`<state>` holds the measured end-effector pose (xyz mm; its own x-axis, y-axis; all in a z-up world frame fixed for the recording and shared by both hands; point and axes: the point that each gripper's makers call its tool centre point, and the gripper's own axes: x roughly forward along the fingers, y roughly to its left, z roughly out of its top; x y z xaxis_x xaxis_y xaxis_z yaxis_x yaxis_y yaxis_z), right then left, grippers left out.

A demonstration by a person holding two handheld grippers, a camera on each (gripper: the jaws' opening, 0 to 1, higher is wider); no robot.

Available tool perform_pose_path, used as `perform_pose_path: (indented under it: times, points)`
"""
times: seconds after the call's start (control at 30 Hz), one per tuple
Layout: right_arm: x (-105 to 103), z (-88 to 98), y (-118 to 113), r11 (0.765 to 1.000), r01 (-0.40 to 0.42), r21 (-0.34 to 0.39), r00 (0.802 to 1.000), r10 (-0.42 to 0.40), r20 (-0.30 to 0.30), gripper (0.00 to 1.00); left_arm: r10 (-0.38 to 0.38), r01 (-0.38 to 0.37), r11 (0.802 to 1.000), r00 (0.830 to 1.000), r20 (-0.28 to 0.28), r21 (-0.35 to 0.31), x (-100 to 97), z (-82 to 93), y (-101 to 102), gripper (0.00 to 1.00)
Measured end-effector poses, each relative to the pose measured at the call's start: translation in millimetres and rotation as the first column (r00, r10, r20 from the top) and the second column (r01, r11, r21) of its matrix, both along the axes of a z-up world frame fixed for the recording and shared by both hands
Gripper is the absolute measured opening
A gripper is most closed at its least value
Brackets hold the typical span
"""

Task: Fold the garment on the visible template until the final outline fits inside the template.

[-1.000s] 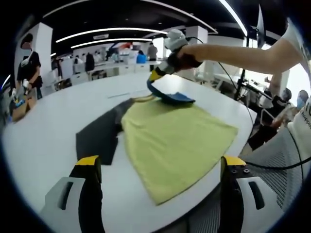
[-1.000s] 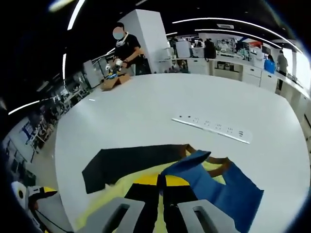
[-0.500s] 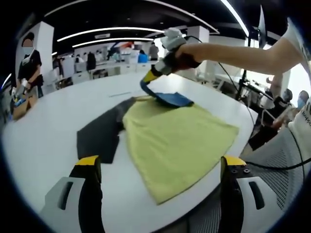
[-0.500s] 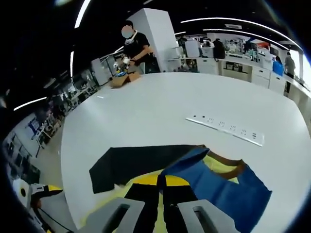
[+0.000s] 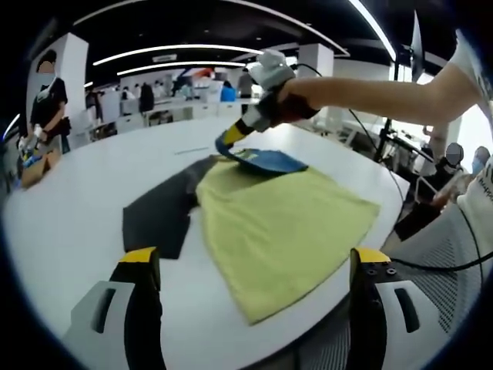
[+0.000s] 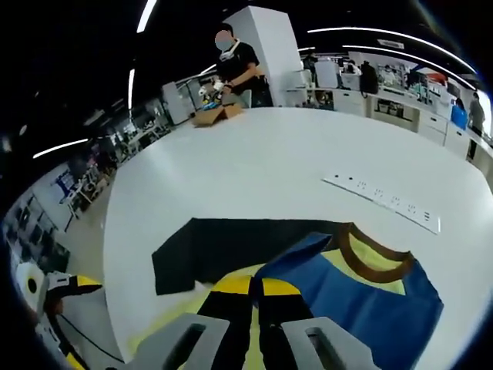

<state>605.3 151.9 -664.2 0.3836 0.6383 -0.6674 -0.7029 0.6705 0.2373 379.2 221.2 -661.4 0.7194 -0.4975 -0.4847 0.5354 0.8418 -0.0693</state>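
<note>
**Inspector:** Location of the garment?

**Assistant:** The yellow T-shirt (image 5: 281,231) lies on the white round table (image 5: 69,216), spread flat with its hem corner toward the near table edge. It partly covers the dark template (image 5: 158,216), which shows as a black sheet jutting out from under the shirt's left side. How far the template reaches beneath the fabric is hidden.

**Inspector:** Right gripper?

**Assistant:** In the left gripper view the right gripper (image 5: 229,142) is at the far end of the shirt, held by a person's hand (image 5: 289,100). Its jaws are clenched on the blue sleeve (image 5: 266,160), lifted off the table and drawn over the yellow body. In the right gripper view the jaws stand pressed together with blue fabric (image 6: 370,297) running from their tips; the exact pinch point is covered by the jaws themselves. The brown collar (image 6: 373,258) shows just beyond, lying on the blue.

**Inspector:** Left gripper?

**Assistant:** The left gripper (image 5: 250,266) has its jaws spread wide apart, nothing between them, poised over the near table edge, apart from the shirt. Its yellow tip also shows at the lower left of the right gripper view (image 6: 65,287), largely cut off.

**Inspector:** Surroundings?

**Assistant:** A white power strip (image 6: 381,202) lies on the table beyond the shirt, well apart from it. A person in black (image 6: 239,65) stands at the far side beside a cardboard box (image 6: 216,116); its contents cannot be made out.
</note>
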Motion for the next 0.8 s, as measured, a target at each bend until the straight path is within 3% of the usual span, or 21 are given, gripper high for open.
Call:
perform_pose_path:
  times: [0.47,0.8]
  points:
    - [-8,-28.2,9,0.999,-0.029,-0.037,1.0,0.029,0.01,0.0,0.007,-0.007,1.0,1.0,-0.009,0.004,-2.0,-1.7,-1,0.99]
    - [-16,-44.7,12,1.0,-0.019,-0.013,0.999,0.018,-0.035,0.0,0.012,-0.012,1.0,1.0,-0.006,0.002,-2.1,-0.1,-1,0.99]
